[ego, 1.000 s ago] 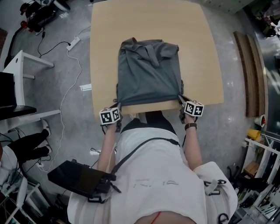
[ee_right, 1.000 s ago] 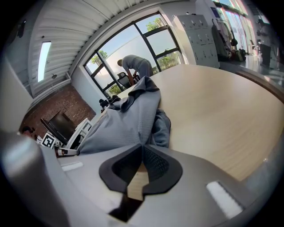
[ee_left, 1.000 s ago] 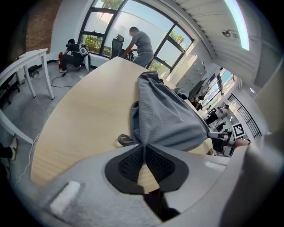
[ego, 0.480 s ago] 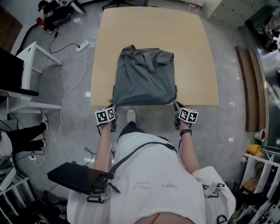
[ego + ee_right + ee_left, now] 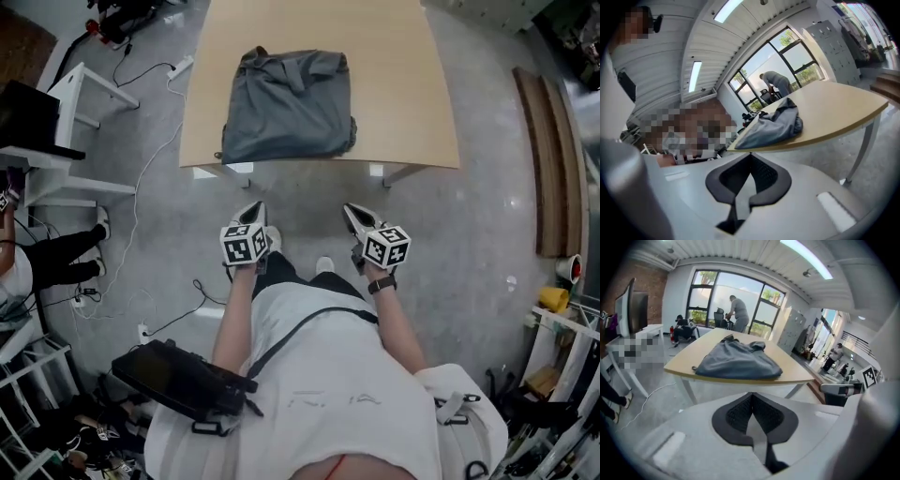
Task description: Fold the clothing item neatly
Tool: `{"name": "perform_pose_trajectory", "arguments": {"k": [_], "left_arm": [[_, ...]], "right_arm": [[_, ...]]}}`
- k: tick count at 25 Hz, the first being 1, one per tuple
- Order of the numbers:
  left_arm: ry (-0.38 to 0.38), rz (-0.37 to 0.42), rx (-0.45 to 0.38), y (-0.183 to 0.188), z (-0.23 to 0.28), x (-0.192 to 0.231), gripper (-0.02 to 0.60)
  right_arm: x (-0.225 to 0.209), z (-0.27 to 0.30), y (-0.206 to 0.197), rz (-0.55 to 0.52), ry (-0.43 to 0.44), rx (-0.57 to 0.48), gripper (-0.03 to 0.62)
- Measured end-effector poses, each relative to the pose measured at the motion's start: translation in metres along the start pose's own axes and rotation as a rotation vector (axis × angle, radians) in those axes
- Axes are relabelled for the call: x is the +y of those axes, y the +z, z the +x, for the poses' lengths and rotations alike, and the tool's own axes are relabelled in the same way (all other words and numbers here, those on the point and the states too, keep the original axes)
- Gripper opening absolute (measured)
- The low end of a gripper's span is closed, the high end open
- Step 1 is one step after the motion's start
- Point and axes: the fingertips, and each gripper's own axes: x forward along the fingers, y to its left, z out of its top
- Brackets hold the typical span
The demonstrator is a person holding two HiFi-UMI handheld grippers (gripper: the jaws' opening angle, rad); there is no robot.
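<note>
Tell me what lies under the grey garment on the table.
The grey garment lies on the light wooden table; bare tabletop shows beside and beyond it. Whether anything lies between cloth and wood cannot be seen, because the garment covers that part.

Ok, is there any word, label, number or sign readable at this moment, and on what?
No text can be read.
Faint grey print on the person's white top: too blurred to read.
Cubes on the left gripper and right gripper: black-and-white square patterns, no letters.
Folded grey cloth garment: no visible label.
</note>
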Motion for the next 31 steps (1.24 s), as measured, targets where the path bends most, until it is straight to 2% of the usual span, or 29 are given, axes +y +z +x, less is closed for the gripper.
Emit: {"name": "perform_pose_trajectory", "arguments": {"k": [2,4,9,11,13,18,24,31], "left_arm": [[-0.056,0.072,-0.072,0.028,-0.013,-0.033,0.002],[-0.091,0.135,-0.16,0.066,-0.029,-0.045,0.002],[-0.083,0.279,-0.38,0.148,-0.083,-0.054,0.002],[-0.082,0.309,-0.459,0.169,-0.109,-0.065,0.002],[-0.092,0.296,-0.514,0.179,-0.133,-0.072,0.002],[-0.121,0.282,-0.565,0.183,-0.157,-0.072,0.002],[-0.136,0.294,-0.571,0.188,-0.16,-0.042,0.002],[-0.101,0.332,-0.619,0.214,-0.174,-0.047,0.002]], "right_arm": [[0.031,0.002,0.02,-0.053,0.049,-0.039,0.006],[0.063,0.013,0.052,-0.119,0.069,-0.102,0.006],[0.13,0.018,0.144,-0.363,0.027,-0.291,0.006],[0.15,0.008,0.176,-0.452,0.001,-0.348,0.006],[0.171,-0.001,0.195,-0.505,-0.006,-0.375,0.006],[0.21,-0.003,0.207,-0.536,0.01,-0.424,0.006],[0.227,0.025,0.204,-0.533,-0.007,-0.422,0.006],[0.226,0.007,0.216,-0.547,0.0,-0.446,0.006]]}}
